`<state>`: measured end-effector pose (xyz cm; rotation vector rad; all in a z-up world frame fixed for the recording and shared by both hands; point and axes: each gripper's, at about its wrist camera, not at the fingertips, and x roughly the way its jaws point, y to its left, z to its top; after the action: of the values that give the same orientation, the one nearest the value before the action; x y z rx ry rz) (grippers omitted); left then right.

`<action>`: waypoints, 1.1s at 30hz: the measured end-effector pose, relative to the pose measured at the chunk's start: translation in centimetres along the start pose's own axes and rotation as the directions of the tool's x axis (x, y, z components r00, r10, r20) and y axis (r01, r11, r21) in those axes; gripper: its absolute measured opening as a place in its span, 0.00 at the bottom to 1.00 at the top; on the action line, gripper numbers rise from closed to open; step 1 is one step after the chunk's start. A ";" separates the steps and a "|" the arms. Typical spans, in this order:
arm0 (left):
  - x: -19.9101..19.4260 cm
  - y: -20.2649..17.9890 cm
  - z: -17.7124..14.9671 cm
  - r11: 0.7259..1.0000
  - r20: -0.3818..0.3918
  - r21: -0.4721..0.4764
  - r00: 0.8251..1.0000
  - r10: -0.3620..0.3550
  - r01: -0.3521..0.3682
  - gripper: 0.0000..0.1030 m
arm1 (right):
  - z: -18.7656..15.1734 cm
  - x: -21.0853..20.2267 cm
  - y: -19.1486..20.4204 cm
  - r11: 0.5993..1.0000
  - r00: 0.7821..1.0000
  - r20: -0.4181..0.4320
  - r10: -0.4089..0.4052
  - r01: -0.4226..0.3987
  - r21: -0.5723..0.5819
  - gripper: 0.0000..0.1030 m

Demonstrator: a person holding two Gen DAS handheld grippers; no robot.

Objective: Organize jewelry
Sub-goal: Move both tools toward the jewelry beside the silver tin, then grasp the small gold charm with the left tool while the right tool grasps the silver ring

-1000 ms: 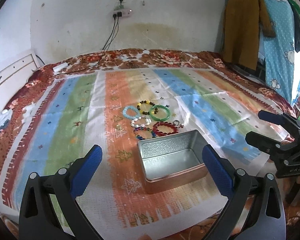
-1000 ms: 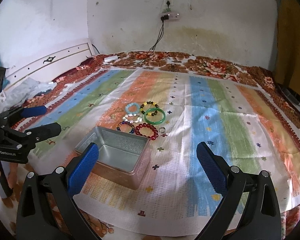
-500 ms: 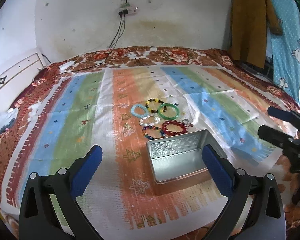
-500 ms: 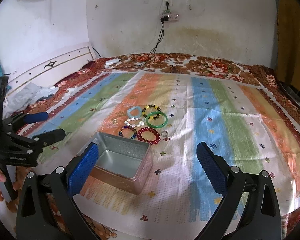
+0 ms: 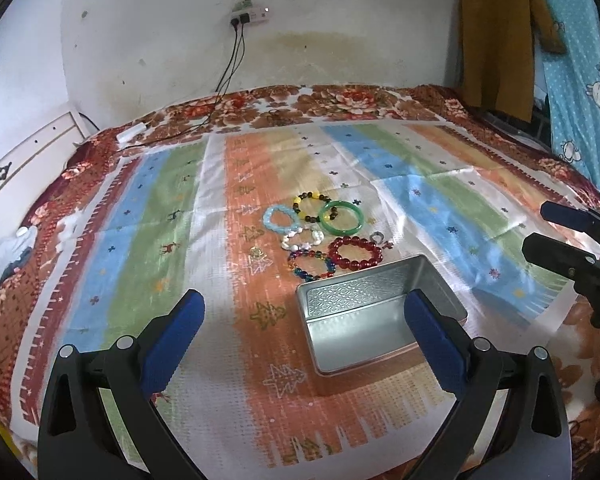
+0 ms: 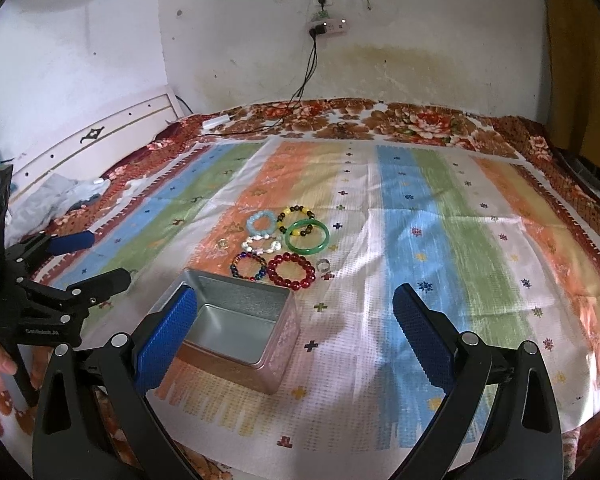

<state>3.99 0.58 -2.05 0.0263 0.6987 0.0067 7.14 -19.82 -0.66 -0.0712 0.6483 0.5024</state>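
An open silver tin box sits empty on a striped cloth. Just beyond it lies a cluster of jewelry: a green bangle, a red bead bracelet, a multicolour bead bracelet, a white bead bracelet, a light blue bracelet, a dark-and-yellow bead bracelet, a small ring and a small gold piece. My left gripper is open, near the box. My right gripper is open and empty, also near the box.
The striped cloth covers a floral bedspread. A white headboard stands at the left. Cables run from a wall socket onto the bed. Clothes hang at the right.
Both grippers have shifted view slightly; the box and jewelry sit a little lower and nearer in the frames. Nothing has been picked up, and both grippers stay open.
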 end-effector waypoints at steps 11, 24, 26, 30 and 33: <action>0.6 1.0 1.2 0.998 0.001 0.038 0.999 0.054 -0.054 0.95 | 1.5 1.2 -1.3 1.000 0.999 -0.027 0.020 -0.020 0.020 0.96; 2.8 1.8 2.4 0.993 -0.045 0.051 0.993 0.111 -0.109 0.95 | 3.4 4.6 -1.4 1.000 0.995 -0.102 0.021 -0.019 0.018 0.96; 3.3 2.1 2.8 0.994 -0.054 0.042 0.993 0.105 -0.102 0.95 | 3.7 5.3 -1.6 1.000 0.993 -0.119 0.019 -0.016 0.024 0.96; 4.4 3.0 3.6 0.995 -0.077 0.014 0.992 0.101 -0.101 0.95 | 4.0 6.4 -2.4 0.998 0.988 -0.152 0.036 -0.027 0.060 0.96; 5.3 3.6 4.1 0.994 -0.091 0.004 0.990 0.109 -0.109 0.95 | 4.3 7.2 -3.0 0.994 0.983 -0.174 0.061 -0.044 0.096 0.96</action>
<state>10.68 4.14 -2.23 0.0631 0.7879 0.1137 15.84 -18.46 -1.74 -0.0114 0.8482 0.5199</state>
